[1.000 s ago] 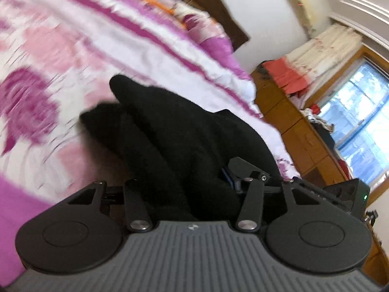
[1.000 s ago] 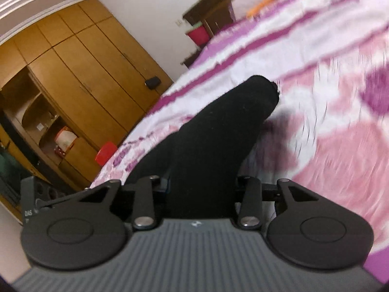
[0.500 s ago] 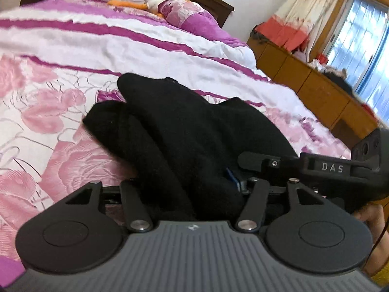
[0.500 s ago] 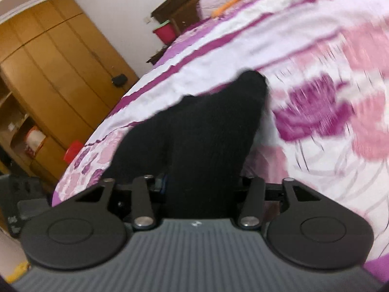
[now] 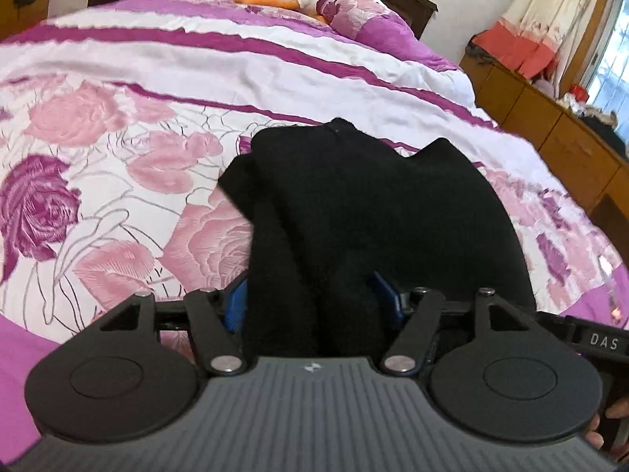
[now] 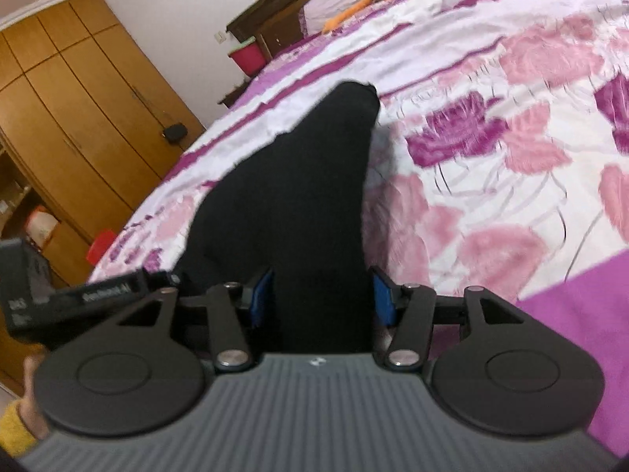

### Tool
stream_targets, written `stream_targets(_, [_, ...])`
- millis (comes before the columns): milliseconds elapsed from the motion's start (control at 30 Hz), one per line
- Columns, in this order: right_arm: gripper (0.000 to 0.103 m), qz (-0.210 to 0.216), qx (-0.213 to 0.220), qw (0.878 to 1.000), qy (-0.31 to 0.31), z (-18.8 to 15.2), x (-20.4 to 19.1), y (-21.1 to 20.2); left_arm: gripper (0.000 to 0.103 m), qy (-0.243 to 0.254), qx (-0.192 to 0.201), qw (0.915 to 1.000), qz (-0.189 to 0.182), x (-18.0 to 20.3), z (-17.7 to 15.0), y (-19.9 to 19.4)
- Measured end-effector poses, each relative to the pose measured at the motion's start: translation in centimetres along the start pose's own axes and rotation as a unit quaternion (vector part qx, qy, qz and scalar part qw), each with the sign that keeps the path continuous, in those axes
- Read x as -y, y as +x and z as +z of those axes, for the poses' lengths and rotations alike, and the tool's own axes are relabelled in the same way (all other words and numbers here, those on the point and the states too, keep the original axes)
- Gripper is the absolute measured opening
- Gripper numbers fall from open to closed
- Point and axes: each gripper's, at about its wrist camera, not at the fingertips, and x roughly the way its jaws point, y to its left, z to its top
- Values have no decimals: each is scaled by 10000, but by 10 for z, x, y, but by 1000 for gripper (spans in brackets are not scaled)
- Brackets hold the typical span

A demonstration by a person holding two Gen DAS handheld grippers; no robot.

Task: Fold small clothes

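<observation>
While both my grippers pinch the black cloth (image 5: 365,212) | left gripper (image 5: 314,299), right gripper (image 6: 320,295) clamped side by side | cloth runs long, straight ahead toward the bed's (image 5: 118,90) head end.

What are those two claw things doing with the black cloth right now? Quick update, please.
Left gripper shut on small black knit garment. Right gripper shut on it too. Garment bunched over pink floral bedspread. Nothing in the way.

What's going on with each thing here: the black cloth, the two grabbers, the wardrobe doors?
black garment: bunched, held at both ends, draped over the bed.
left gripper: shut on the garment.
right gripper: shut on the garment.
bedspread: spread, slightly wrinkled.
wardrobe doors: closed.
</observation>
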Motion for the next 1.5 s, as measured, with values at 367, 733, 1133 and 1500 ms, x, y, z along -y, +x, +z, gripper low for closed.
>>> stream_targets(367, [57,-514,420,9960,-597,-8,-36,-51,72,407,215,9982,388,36,-16,-70])
stream_targets(733, [75,-658,607,9908,-1010,-48,-70,-94,86,315,-30,9961,826,53,-59,-94])
stream_targets(1133, [75,-1369,452,9797,-1393,-75,-62,-73,92,282,-399,9929,1084,51,-78,-62])
stream_targets(1500, [75,-1440,329,9811,-1254,-82,-51,-65,94,609,-482,9877,1357,62,-83,-47])
